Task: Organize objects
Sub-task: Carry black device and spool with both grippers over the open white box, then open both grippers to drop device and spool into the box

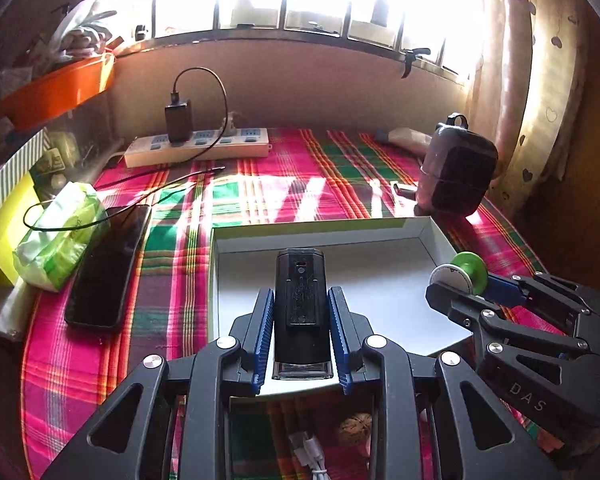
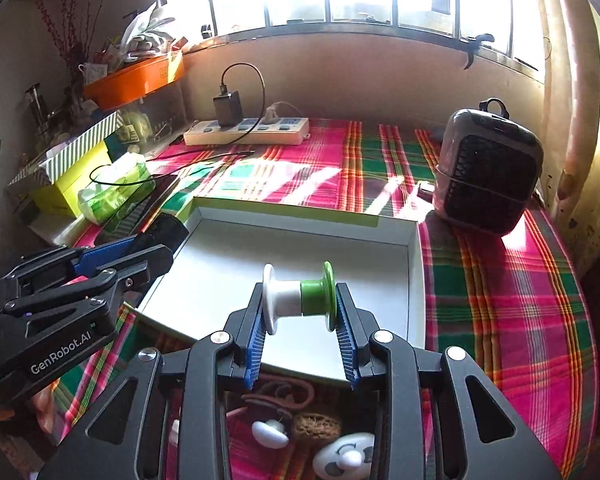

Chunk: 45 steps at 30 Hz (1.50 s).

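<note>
A black rectangular device (image 1: 300,308) stands gripped lengthwise between the blue pads of the left gripper (image 1: 302,312), jaws closed partway on its sides, held above the near edge of the shallow white box (image 1: 432,240). Just beside it, the right gripper (image 2: 300,312) clamps a white-and-green spool (image 2: 298,296) by its two flanges, over the same near edge of the box. The box lies open on a plaid cloth (image 2: 500,300) covering the surface. Near the left edge lie a dark phone (image 1: 108,264) and a green tissue pack (image 1: 56,236); a power strip (image 1: 198,146) sits along the far edge, and a small dark heater (image 2: 488,172) stands towards the far right corner.
</note>
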Each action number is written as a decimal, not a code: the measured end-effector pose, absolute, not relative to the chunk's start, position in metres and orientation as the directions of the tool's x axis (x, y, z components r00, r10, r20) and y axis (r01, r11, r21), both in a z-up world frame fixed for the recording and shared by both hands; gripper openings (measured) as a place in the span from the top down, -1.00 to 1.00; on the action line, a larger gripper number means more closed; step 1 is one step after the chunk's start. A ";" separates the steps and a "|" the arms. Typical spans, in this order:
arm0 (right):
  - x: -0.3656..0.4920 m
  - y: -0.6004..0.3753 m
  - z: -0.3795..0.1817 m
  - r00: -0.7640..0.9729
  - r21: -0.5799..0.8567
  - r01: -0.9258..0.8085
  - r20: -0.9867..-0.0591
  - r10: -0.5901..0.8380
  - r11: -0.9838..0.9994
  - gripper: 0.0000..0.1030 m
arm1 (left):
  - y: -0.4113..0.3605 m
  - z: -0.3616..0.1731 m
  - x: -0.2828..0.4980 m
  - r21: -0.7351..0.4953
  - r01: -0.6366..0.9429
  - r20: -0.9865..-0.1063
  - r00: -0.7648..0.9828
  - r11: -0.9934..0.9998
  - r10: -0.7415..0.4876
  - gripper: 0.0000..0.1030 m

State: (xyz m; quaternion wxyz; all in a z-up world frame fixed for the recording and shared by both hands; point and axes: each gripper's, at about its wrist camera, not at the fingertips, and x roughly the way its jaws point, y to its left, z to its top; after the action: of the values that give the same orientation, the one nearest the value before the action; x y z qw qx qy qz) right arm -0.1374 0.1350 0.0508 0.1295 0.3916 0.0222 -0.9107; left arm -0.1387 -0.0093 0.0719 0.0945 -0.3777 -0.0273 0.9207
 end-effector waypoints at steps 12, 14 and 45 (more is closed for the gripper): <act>-0.198 0.133 0.025 -0.610 0.040 0.208 -0.776 -0.161 -0.977 0.35 | -0.002 0.050 -0.195 -0.103 -0.125 -0.754 -0.637 -0.987 0.160 0.51; -0.205 0.134 0.022 -0.601 0.044 0.202 -0.783 -0.159 -0.978 0.35 | -0.002 0.046 -0.201 -0.109 -0.122 -0.760 -0.629 -0.987 0.161 0.51; -0.226 0.136 0.002 -0.565 0.013 0.173 -0.818 -0.110 -0.985 0.34 | 0.000 0.019 -0.223 -0.063 -0.089 -0.808 -0.580 -0.994 0.103 0.50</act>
State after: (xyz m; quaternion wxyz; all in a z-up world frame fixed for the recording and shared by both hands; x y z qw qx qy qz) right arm -0.2256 0.1356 0.0020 0.0802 0.4595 0.0344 -0.8839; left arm -0.2231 -0.0002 0.0186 0.0539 -0.4552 -0.0076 0.8887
